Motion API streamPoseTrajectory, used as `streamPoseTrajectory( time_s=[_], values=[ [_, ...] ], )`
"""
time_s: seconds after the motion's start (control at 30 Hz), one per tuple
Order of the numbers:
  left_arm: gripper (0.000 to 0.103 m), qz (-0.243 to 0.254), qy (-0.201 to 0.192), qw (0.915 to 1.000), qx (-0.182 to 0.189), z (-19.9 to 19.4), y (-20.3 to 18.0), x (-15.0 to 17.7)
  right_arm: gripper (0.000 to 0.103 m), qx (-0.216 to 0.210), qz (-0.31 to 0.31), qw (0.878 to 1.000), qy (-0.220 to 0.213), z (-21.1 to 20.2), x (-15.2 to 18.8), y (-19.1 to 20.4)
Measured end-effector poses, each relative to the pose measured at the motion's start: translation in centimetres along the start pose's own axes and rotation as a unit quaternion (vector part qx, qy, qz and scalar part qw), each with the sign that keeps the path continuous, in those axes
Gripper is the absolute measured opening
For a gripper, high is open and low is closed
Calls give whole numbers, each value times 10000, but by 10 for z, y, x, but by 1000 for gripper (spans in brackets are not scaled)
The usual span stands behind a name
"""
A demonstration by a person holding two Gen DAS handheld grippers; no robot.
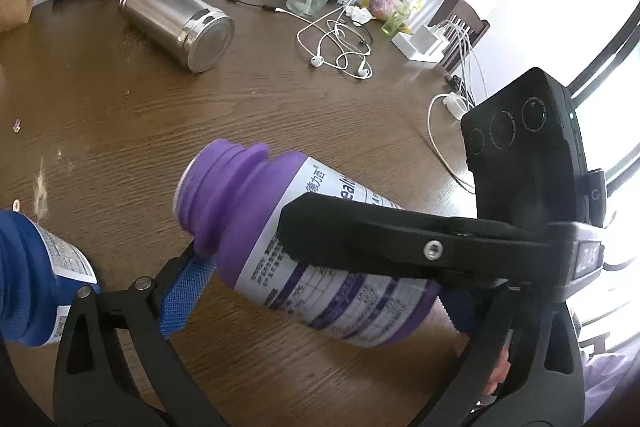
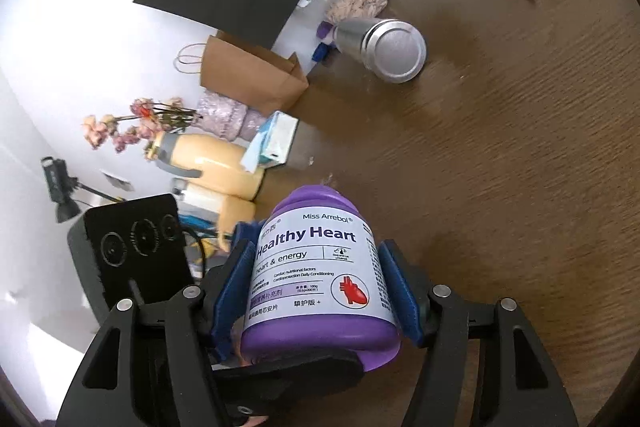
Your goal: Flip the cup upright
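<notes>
Both blue-padded jaws of the right gripper (image 2: 320, 291) clench the purple supplement bottle (image 2: 320, 275) above the tabletop (image 2: 520, 167); the left gripper (image 1: 304, 291) brackets it, grip unclear.

Purple plastic supplement bottle (image 2: 320, 267): white label, dark purple lettering, red heart emblem in a ring, purple band low on the label.
Brushed silver steel cylindrical cup (image 1: 178, 21): plain grey metal, no print.
Dark brown wood-grain worktop (image 1: 120, 115): fine pale streaks along the grain.
Black hand-held gripper (image 2: 316, 291), the right one: blue mesh-textured pads (image 2: 404, 299).
Black hand-held gripper (image 1: 256, 259), the left one: same blue mesh pad (image 1: 182, 301).
Blue plastic bottle (image 1: 24, 279): white label with small print.
White earphone cable (image 1: 336, 43).
Tan kraft paper bag (image 2: 248, 75).
Pale yellow jug (image 2: 216, 165), grey handle.
Dried pink flowers (image 2: 132, 125).
</notes>
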State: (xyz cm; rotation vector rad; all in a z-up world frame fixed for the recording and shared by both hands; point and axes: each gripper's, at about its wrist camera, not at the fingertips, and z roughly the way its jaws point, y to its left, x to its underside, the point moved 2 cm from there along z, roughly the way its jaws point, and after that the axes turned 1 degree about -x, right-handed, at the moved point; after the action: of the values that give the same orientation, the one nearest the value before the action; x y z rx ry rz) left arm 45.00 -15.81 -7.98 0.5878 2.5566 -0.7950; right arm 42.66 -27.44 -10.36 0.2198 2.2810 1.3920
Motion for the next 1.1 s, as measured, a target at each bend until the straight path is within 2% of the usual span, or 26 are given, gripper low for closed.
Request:
streamPoseTrajectory(
  time_s=[0.13, 0.23, 0.3, 0.33, 0.37, 0.47, 0.53, 0.57, 0.63, 0.67, 0.73, 0.8, 0.97, 1.1],
  values=[
    [98, 388, -124, 9992, -1, -5, -10, 7, 69, -83, -60, 9997, 201, -5, 4, 3],
    [98, 1030, -108, 9945, -167, -5, -19, 19, 70, -8, -128, 9991, 414, -5, 11, -1],
    [98, 1162, -42, 9922, -455, 0, -15, 25, 70, 195, -180, 9986, 460, -5, 16, -6],
    [98, 1096, 16, 9922, -598, 3, -9, 27, 70, 251, -178, 9984, 465, -5, 17, -9],
    [98, 1010, 87, 9931, -588, 5, -3, 27, 70, 278, -145, 9985, 444, -5, 18, -12],
    [98, 561, 242, 9980, -174, 4, 19, 26, 68, 197, -50, 9984, 526, -2, 18, -20],
    [98, 396, 405, 9983, 141, 6, 27, 27, 60, 225, -157, 9980, 577, 1, 20, -16],
    [98, 303, 501, 9982, 161, 9, 30, 28, 53, 328, -270, 9972, 610, 3, 21, -13],
    [101, 111, 669, 9976, 164, 17, 36, 26, 53, 631, -442, 9950, 640, 4, 25, -9],
    [103, 31, 605, 9980, 174, 16, 38, 24, 53, 685, -504, 9949, 535, 1, 25, -8],
    [103, -118, 780, 9969, 33, 16, 39, 21, 53, 927, -643, 9928, 399, -6, 25, -7],
    [103, -308, 907, 9954, -90, 11, 42, 22, 53, 998, -756, 9914, 368, -10, 27, -6],
    [102, -108, 815, 9965, -172, -4, 26, 28, 53, 800, -714, 9930, 492, -6, 29, -5],
    [93, -1, 858, 9959, -287, 4, 23, 26, 54, -81, -95, 9970, 758, 2, 32, -11]
  ],
)
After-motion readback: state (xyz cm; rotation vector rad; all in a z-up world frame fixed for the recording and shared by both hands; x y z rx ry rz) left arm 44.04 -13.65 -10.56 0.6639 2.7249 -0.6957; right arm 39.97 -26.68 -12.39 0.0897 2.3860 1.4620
